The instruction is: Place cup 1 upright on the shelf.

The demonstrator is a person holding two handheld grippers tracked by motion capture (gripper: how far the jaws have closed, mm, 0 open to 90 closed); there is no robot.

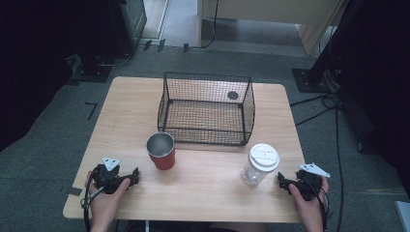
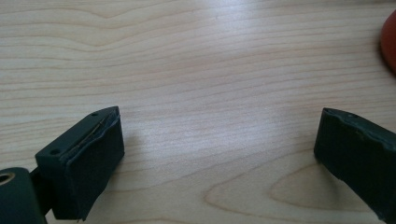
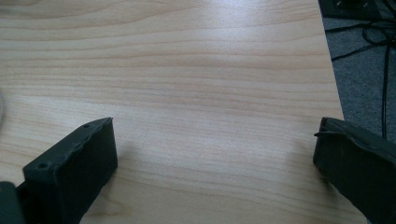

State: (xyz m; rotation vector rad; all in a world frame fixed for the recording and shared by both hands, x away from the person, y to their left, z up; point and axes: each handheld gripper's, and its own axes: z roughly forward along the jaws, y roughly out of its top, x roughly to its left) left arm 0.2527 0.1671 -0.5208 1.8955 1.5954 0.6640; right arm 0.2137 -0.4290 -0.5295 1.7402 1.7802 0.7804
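Observation:
A red cup point(image 1: 161, 151) with a shiny metal inside stands upright on the wooden table point(image 1: 203, 186), just in front of a black wire basket point(image 1: 206, 108). Right of it stands a clear bottle point(image 1: 259, 165) with a white lid. My left gripper point(image 1: 134, 176) rests near the table's front left, open, with bare wood between its jaws point(image 2: 218, 154); the cup's red edge point(image 2: 389, 44) peeks in at the right of the left gripper view. My right gripper point(image 1: 282, 182) rests at the front right, just right of the bottle, open and empty point(image 3: 215, 158).
The basket holds nothing and has a dark round spot point(image 1: 233, 95) on the table behind its mesh. The table's right edge point(image 3: 334, 79) runs close to my right gripper, with cables point(image 1: 319, 104) on the grey carpet beyond. Dark equipment stands at the back left and right.

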